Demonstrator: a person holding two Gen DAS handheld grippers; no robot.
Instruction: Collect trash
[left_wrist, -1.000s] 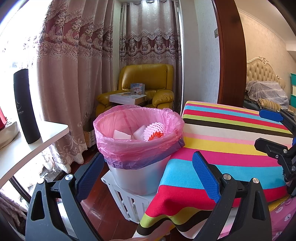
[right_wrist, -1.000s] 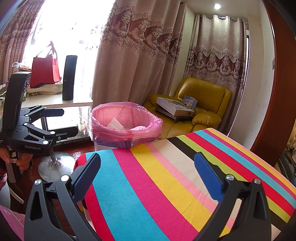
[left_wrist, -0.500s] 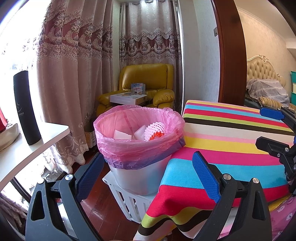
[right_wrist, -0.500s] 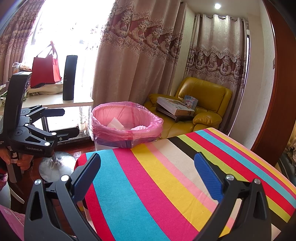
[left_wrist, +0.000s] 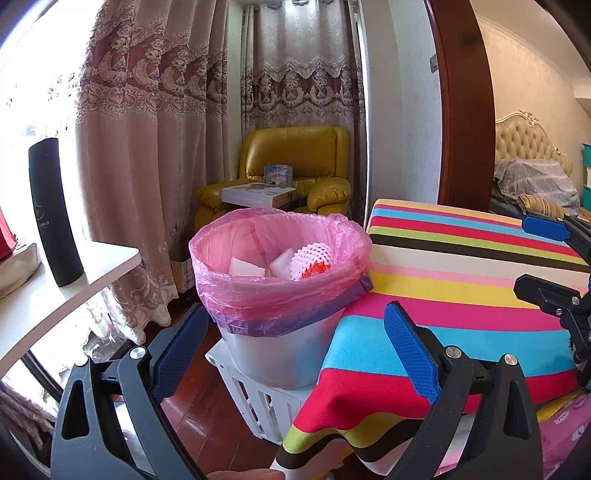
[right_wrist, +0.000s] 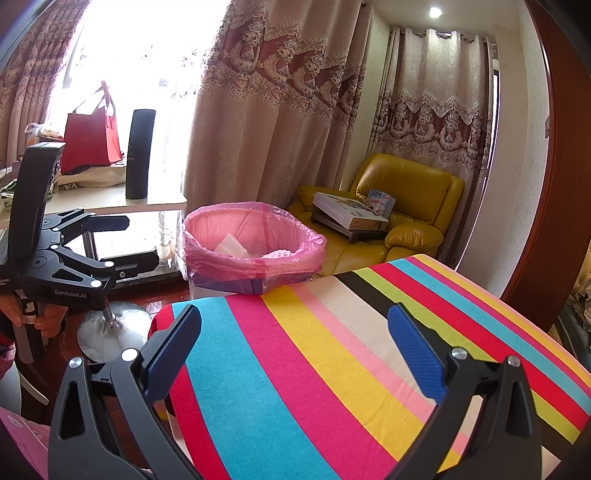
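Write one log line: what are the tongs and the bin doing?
left tongs: open, empty | right tongs: open, empty | bin: holds trash | striped cloth: bare

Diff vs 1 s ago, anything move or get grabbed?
Almost nothing. The left gripper drifted very slightly; nothing was grabbed or released. Both it and the right gripper stay open and empty, the pink-lined bin keeps its white foam pieces and netted wrap, and the striped tablecloth stays bare.

Bin mouth (left_wrist: 280, 236) stands unobstructed; striped table (left_wrist: 443, 295) seemingly touches its rim.
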